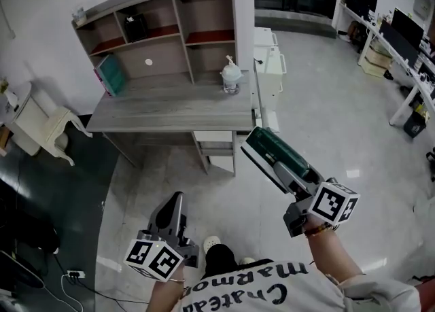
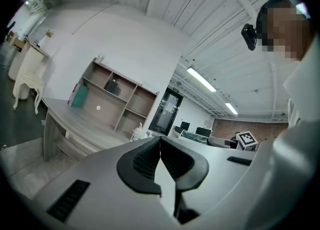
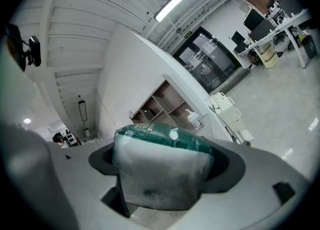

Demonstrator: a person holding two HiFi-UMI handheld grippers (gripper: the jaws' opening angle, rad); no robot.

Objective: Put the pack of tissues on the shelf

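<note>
My right gripper (image 1: pixel 272 158) is shut on the pack of tissues (image 1: pixel 274 149), a green and clear plastic pack held in the air over the floor, in front of the desk's right end. In the right gripper view the pack of tissues (image 3: pixel 162 171) fills the space between the jaws. The shelf (image 1: pixel 163 28), a grey unit with brown open compartments, stands on the desk (image 1: pixel 170 110) against the wall. My left gripper (image 1: pixel 173 203) hangs low near the person's body, shut with nothing in it; its jaws meet in the left gripper view (image 2: pixel 160 159).
On the desk stand a clear bottle (image 1: pixel 231 76) at the right and a teal book (image 1: pixel 111 74) leaning at the left. A dark box (image 1: pixel 136 26) sits in an upper compartment. A white cabinet (image 1: pixel 269 66) is right of the desk, a cream chair (image 1: pixel 41 127) left.
</note>
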